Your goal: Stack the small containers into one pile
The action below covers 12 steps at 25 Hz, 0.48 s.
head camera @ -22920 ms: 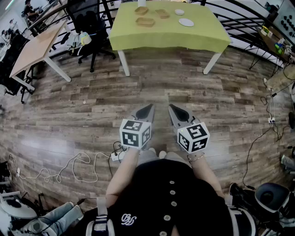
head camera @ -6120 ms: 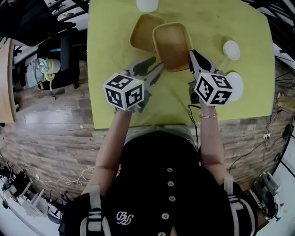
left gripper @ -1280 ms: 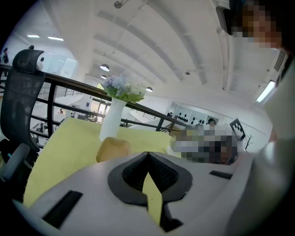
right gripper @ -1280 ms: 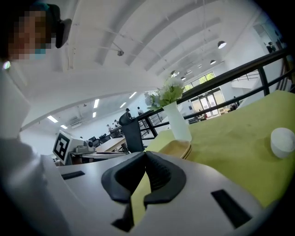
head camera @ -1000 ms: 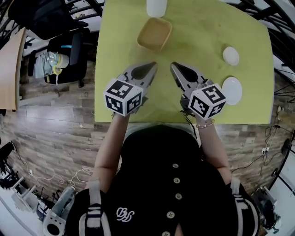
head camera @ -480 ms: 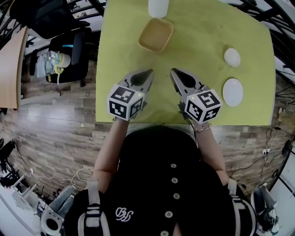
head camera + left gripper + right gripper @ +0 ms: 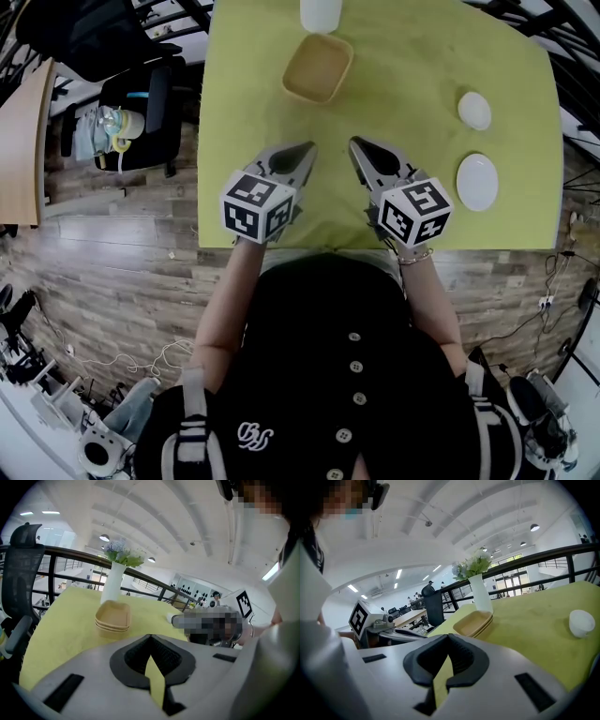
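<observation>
Indoors, above a table [image 7: 441,220] draped to its edges in yellow-green cloth. On the far part of the cloth, a pile of tan containers [image 7: 319,67], nested one in another, just in front of a white vase [image 7: 320,13] holding flowers [image 7: 123,555]. Off to the right, well apart from the pile, a small white bowl [image 7: 474,110] and, nearer, a white plate [image 7: 476,181]. Over the near part of the cloth, side by side, the left gripper [image 7: 307,148] and the right gripper [image 7: 356,143], each with jaws pressed together and nothing between them, tips aimed toward the pile but well short of it. Around the table, a floor of wooden planks [image 7: 112,272], with a black office chair [image 7: 84,37] at the left, a pale wooden desk [image 7: 19,141] beyond it, and loose cables [image 7: 122,359] nearer the person. Behind the table, a dark railing [image 7: 70,554]; overhead, a white vaulted ceiling [image 7: 178,522] dotted with lamps.
</observation>
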{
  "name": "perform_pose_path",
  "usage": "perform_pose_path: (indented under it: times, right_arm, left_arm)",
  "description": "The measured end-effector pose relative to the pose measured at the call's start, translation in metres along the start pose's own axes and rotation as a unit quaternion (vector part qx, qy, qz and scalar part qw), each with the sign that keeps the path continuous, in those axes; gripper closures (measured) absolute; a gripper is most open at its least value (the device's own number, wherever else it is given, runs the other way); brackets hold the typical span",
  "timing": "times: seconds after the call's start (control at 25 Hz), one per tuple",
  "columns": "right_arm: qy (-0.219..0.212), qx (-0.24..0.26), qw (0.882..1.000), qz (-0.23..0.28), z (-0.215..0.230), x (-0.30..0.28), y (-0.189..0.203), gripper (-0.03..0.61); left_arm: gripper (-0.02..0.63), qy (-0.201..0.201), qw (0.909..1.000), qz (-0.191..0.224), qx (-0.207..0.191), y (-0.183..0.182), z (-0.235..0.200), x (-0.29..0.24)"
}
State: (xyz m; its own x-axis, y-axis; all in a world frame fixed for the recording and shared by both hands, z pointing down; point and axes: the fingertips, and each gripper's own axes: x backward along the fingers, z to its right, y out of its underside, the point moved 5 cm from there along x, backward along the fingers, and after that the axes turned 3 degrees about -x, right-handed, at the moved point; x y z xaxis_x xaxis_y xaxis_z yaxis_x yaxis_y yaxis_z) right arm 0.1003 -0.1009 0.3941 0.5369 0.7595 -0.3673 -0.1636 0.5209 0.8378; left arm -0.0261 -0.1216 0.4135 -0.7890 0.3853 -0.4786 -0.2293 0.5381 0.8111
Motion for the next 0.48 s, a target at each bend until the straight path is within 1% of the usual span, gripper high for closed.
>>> perform_pose_path:
  times: [0.48]
  right_arm:
    - [-0.003, -0.010, 1.000, 0.001, -0.0030, 0.0005, 0.0033, 0.566]
  left_arm:
    - [0.604, 0.007, 1.0000, 0.000, 0.001, 0.0004, 0.0035, -0.0004]
